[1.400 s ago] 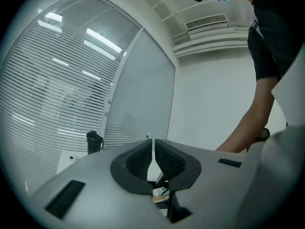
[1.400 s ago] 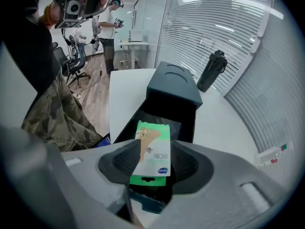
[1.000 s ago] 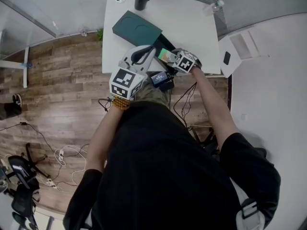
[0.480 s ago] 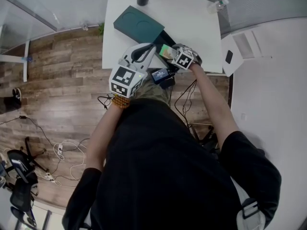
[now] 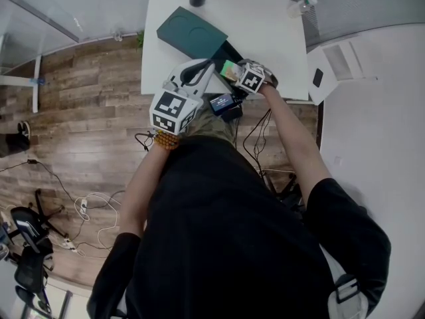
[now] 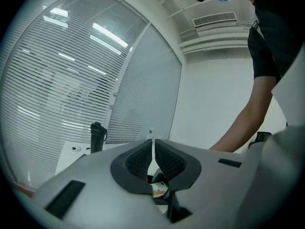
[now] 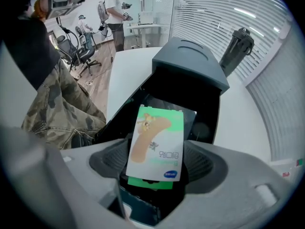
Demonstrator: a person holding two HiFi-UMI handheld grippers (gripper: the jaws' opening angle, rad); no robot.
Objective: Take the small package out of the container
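The small package (image 7: 155,144) is a flat packet, white and bright green, with a tan plaster pictured on its face. It sits in the lower middle of the right gripper view, leaning back, in front of the open mouth of the container (image 7: 188,66). The container is a dark green box with a black inside and its lid raised.

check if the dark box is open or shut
Open: the lid sits shifted back, and the box shows its black inside behind the green package.

A white table (image 5: 265,38) stands on wood-plank floor (image 5: 86,125) beside slatted window blinds (image 6: 57,70).
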